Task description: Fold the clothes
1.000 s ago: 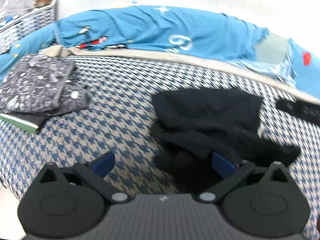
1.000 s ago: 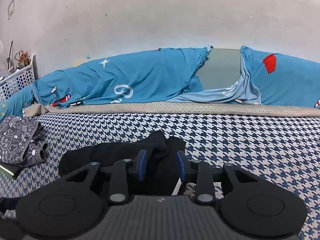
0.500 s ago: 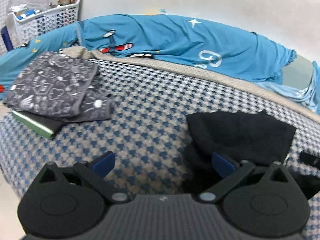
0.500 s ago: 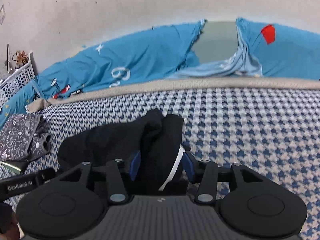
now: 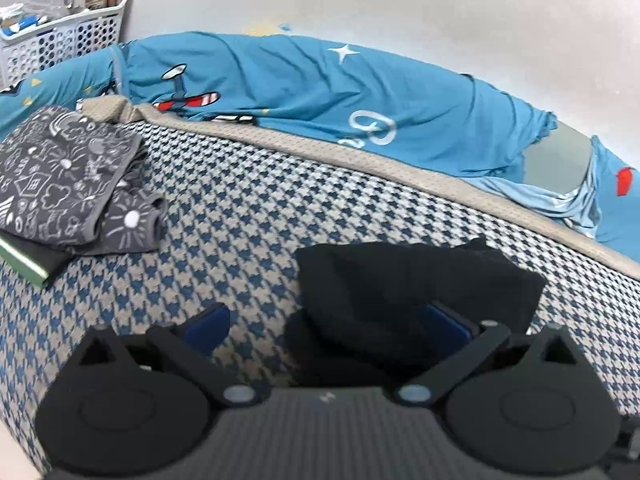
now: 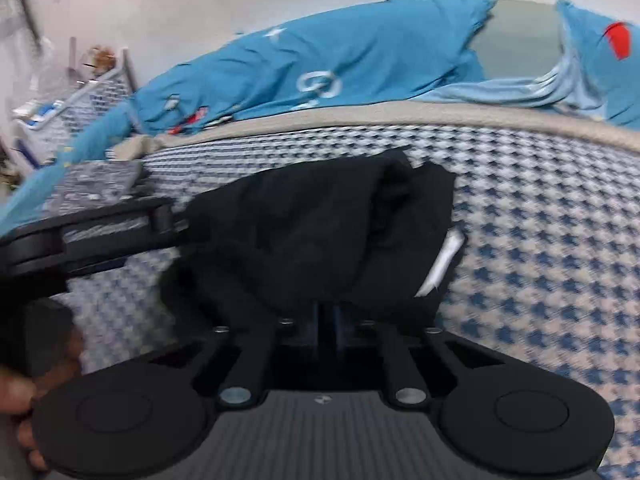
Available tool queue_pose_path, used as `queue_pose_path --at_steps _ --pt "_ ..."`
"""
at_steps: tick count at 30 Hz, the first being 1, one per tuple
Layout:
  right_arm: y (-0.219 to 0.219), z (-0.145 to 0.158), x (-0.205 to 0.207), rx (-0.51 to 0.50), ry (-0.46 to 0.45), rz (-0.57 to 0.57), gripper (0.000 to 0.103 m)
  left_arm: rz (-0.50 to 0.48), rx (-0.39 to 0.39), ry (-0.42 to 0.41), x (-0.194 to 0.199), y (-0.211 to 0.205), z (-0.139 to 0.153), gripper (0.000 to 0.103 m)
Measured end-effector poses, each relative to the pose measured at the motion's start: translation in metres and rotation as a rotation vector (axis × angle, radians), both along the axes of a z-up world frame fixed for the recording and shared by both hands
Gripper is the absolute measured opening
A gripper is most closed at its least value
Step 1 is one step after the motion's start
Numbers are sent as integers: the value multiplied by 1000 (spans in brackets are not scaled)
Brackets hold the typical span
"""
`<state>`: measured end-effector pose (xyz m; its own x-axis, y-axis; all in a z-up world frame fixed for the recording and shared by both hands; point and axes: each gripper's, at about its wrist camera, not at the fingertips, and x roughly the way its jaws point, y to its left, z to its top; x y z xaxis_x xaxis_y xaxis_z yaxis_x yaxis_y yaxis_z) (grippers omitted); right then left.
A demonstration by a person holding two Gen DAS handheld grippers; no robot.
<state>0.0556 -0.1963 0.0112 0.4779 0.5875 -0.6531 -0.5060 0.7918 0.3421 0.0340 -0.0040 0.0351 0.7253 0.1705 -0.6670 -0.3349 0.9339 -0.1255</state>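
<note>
Black garment [image 5: 416, 292], partly folded into a thick dark bundle with a white label [image 6: 442, 264] showing at one edge, lies on the houndstooth bedcover [image 5: 248, 216], near the front of the bed and well apart from the grey patterned folded clothes [image 5: 68, 184] stacked at the far left corner over a green-edged book [image 5: 24, 264]. In the right wrist view the right gripper [image 6: 326, 320] has its blue pads drawn nearly together at the near edge of the bundle, and dark cloth drapes over and between them, so it looks clamped on the garment's hem. The left gripper [image 5: 326, 320] is spread wide: one blue pad sits over bare bedcover, the other is against or just under the garment's near fold, and nothing is pinched between them. The step in hand appears to be a fold of the garment, with the right side already gripped and the left side not yet secured. By my reading the next move calls for the left gripper to slide onto the matching edge and close, so both ends can lift evenly; lifting on one side alone could let the layered folds slump open. Behind, a blue printed quilt [image 5: 320, 92] runs along the wall and a white laundry basket [image 5: 60, 44] stands at the far left.
</note>
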Motion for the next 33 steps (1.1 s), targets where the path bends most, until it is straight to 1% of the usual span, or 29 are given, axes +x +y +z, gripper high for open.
queue_pose_path --at_steps 4,7,8,11,13,14,17,19,23,24,28,30,32,33 --pt "3 -2 -12 34 2 84 6 -87 -41 -11 6 -5 5 103" --pt "8 -3 -23 51 4 148 6 -199 -60 1 14 -15 7 103" --pt "9 -4 -27 52 0 169 6 -242 -55 11 17 -20 7 103" --pt "11 -5 -35 51 -4 216 6 -369 -14 52 26 -42 4 103" --pt "11 -6 -38 52 -2 235 6 -439 23 65 32 -58 2 103" --pt "11 -6 -39 52 0 240 6 -474 47 72 35 -66 0 103" --pt "7 -7 -40 55 3 236 7 -540 141 91 43 -89 -7 103" --pt "4 -8 -41 55 5 234 6 -541 200 102 48 -100 -13 103" --pt "0 -11 -42 46 8 229 6 -500 199 126 60 -104 -23 103" --pt "-1 -11 -43 43 8 228 6 -476 205 133 62 -102 -25 103" --pt "-6 -12 -41 40 18 218 7 -327 219 138 65 -90 -29 102" --pt "-10 -11 -39 40 20 208 7 -229 213 135 66 -77 -28 102" --pt "-14 -9 -36 45 11 184 10 -152 196 126 67 -63 -26 103" --pt "-16 -8 -32 48 9 169 14 -125 173 118 66 -56 -25 103"
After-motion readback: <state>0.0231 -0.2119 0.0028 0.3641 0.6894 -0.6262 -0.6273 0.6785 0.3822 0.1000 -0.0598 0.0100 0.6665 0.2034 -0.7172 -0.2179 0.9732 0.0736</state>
